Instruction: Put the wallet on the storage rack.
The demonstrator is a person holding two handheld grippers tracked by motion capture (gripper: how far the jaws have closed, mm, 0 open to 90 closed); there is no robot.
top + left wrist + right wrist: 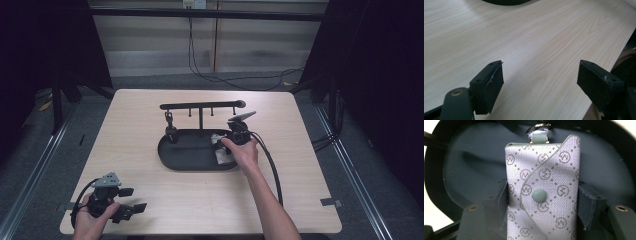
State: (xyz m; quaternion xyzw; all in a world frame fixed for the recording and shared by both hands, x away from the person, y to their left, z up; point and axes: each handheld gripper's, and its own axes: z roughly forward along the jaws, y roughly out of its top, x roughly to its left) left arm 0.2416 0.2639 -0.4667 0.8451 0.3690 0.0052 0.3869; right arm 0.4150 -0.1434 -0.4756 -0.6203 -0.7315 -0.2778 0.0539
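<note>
Gripping grey monogram key pouch (543, 192), green snap, right gripper (543, 202).

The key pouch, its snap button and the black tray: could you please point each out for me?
key pouch (544, 192): right gripper view, patterned front flap.
snap button (539, 195): right gripper view, button's middle.
black tray (187, 150): high view, bare floor.

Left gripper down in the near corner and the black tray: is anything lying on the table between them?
No. The high view shows bare wooden table between the left gripper and the black tray.
</note>
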